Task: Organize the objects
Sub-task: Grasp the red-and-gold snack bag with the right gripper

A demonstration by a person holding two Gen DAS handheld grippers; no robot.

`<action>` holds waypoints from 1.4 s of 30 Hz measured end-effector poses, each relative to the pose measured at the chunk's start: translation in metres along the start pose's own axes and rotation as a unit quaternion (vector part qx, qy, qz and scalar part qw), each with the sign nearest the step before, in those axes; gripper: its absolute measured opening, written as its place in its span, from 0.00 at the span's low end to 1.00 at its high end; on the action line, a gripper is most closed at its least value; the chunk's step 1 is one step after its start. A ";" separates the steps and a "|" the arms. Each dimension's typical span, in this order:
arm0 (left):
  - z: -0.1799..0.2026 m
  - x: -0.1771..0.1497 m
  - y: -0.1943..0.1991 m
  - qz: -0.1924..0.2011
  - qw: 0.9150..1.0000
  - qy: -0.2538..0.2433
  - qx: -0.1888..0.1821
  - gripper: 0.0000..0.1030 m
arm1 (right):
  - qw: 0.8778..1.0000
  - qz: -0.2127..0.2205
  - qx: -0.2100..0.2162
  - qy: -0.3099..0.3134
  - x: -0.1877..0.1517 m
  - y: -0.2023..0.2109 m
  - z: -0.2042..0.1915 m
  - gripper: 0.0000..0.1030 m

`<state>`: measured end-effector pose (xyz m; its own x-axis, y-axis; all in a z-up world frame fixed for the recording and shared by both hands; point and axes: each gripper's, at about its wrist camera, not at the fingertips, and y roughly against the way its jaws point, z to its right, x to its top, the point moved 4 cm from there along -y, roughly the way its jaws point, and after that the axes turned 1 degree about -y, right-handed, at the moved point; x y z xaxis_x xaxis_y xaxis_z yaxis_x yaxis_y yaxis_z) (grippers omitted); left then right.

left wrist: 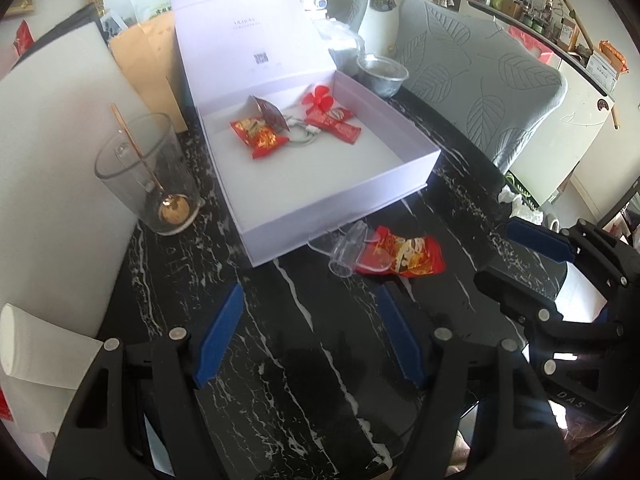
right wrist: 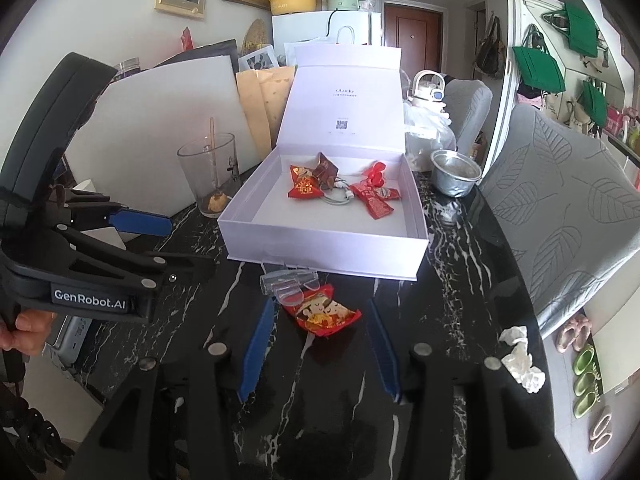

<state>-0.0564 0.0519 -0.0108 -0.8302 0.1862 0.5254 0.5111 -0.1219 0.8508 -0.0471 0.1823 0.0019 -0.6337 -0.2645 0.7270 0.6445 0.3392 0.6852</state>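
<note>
Right wrist view: right tongs (right wrist: 316,346) parted, nothing gripped, tilted down over red snack packet (right wrist: 322,314) on black marbled table (right wrist: 460,280). Clear plastic piece (right wrist: 289,283) overlapping packet, shape hard to make out. Left tongs (left wrist: 310,338) parted, empty. Beyond, open white box (right wrist: 320,236) holding more packets.

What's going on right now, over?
Both grippers open, empty: left gripper, right gripper. Red snack packet and clear plastic clip on table outside white box. Nothing blocking.
</note>
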 end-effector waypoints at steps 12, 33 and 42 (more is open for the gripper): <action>0.008 -0.005 -0.042 -0.029 0.999 0.000 -0.022 0.67 | 0.999 -0.039 0.034 -0.002 -0.019 -0.043 0.013 0.57; -0.002 0.009 -0.078 -0.038 0.998 0.000 -0.054 0.67 | 0.994 -0.063 0.089 0.000 -0.020 -0.102 0.026 0.57; 0.005 0.019 -0.084 -0.043 0.997 0.003 -0.065 0.67 | 0.994 -0.042 0.092 -0.038 -0.017 -0.101 0.042 0.47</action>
<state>-0.1135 0.0708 -0.0723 -0.8707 0.1963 0.4509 0.4056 -0.2319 0.8841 -0.1192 0.1901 -0.0813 -0.7172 -0.2325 0.6569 0.5025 0.4806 0.7187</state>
